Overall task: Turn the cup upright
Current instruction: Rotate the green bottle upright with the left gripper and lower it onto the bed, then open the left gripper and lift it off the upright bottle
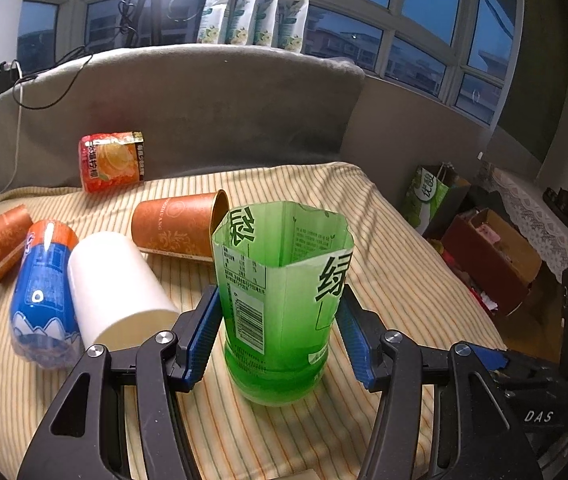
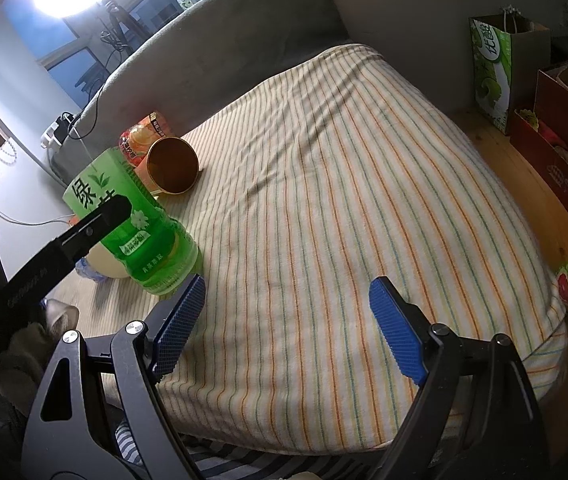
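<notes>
Now left gripper [image 1: 280,332] brackets upright green cup [image 1: 282,304], jaws apart.

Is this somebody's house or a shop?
Probably somebody's house, a living room: a grey sofa behind a striped cloth, big windows, and cardboard boxes on the floor.

A: The left wrist view is aimed low along its fingers, close on the green cup [image 1: 284,300]; the sofa back is faced.

B: The right wrist view is set higher, looking across the striped cloth [image 2: 343,200]; cup and cloth are shared.
</notes>
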A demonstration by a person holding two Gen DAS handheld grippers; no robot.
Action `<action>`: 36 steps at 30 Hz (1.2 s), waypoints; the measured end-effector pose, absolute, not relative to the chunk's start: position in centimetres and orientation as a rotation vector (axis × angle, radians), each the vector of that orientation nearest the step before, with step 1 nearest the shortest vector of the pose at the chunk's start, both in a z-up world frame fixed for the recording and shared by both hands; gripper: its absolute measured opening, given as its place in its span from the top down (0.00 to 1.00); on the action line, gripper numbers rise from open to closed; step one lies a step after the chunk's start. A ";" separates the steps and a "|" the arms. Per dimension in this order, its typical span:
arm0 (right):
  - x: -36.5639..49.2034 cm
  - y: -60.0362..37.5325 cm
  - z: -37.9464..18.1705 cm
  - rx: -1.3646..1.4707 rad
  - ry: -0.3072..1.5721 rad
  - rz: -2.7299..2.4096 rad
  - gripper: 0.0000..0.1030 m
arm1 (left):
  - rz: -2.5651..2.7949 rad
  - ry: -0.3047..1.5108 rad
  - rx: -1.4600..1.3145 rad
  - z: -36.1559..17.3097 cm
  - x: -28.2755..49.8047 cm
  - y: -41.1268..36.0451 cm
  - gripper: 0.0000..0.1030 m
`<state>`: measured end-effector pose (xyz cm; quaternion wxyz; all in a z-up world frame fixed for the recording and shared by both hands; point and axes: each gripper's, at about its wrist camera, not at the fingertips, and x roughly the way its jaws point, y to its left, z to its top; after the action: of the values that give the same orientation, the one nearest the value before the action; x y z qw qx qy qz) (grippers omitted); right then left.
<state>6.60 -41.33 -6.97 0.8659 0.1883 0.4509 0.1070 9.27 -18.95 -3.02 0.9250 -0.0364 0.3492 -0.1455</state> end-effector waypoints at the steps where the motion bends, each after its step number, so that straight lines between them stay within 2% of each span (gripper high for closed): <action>1: 6.5 -41.3 -6.9 0.393 0.944 0.223 0.16 | -0.301 0.718 -0.076 -3.0 9.2 -18.9 0.46; 24: 5.2 -39.7 -5.9 0.365 0.932 0.223 0.16 | -0.347 0.728 -0.070 -3.2 7.2 -18.6 0.45; 29: 5.0 -39.5 -5.8 0.362 0.930 0.222 0.16 | -0.367 0.722 -0.051 -2.9 6.7 -18.9 0.33; 33: 5.0 -39.3 -5.7 0.359 0.927 0.223 0.16 | -0.369 0.725 -0.044 -3.0 6.5 -18.9 0.32; 36: 4.9 -39.1 -5.5 0.350 0.920 0.225 0.16 | -0.374 0.739 -0.041 -3.1 6.4 -18.7 0.28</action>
<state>4.85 -39.15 -5.45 0.8753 0.1678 0.4406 0.1078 6.44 -18.74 -3.12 0.9153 -0.0201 0.3589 -0.1815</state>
